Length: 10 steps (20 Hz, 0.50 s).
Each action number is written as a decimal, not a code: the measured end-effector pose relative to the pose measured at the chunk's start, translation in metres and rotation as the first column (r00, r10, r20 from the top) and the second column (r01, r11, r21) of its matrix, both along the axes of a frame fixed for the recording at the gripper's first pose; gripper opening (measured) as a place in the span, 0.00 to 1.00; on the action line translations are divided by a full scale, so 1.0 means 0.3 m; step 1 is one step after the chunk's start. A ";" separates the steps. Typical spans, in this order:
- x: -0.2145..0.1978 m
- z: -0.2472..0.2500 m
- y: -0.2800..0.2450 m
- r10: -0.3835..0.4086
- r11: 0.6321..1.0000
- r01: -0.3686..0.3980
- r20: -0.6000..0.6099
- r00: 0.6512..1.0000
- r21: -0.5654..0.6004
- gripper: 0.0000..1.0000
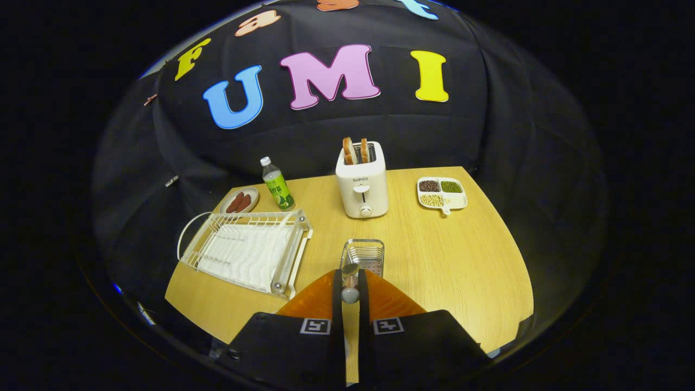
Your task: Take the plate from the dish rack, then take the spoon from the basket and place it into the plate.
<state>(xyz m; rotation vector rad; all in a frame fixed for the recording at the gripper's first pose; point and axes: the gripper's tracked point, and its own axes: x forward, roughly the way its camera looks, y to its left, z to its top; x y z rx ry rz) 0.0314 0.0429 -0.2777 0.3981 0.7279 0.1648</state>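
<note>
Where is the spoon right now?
In the gripper view, the spoon is gripped between the nearly closed jaws of the gripper, just in front of the metal basket, with the dish rack off to the left.

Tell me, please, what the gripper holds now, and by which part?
The gripper is shut on the spoon, its fingers pressing the handle just below the bowl, above the wire basket.
</note>
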 end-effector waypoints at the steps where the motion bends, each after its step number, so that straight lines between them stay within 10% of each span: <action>1: -0.011 0.045 0.010 0.002 1.000 -0.002 0.018 1.000 0.021 0.14; 10: -0.233 0.130 0.197 0.139 0.986 -0.138 0.002 0.990 0.096 0.13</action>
